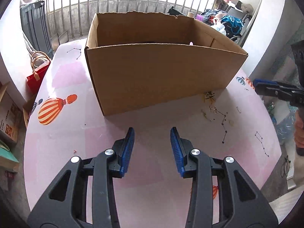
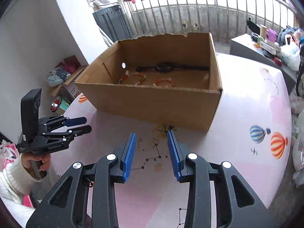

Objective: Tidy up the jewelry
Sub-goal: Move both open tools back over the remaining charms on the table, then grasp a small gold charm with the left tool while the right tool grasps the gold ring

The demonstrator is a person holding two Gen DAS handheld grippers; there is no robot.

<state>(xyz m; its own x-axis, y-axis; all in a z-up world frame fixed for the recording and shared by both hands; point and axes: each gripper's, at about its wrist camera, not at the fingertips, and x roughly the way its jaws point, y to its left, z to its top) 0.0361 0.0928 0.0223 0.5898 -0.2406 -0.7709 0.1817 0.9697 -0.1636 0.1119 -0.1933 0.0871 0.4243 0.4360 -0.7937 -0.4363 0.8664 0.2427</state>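
An open cardboard box stands on the pink table; it also shows in the right wrist view. Inside it lie a black watch and two bead bracelets. Small gold jewelry pieces lie on the table by the box's near right corner, and in the right wrist view just ahead of my right gripper, which is open and empty. My left gripper is open and empty, in front of the box. It also shows in the right wrist view.
A red bag and boxes sit on the floor at the left. A dark side table with clutter stands at the back right. A railing runs behind the table.
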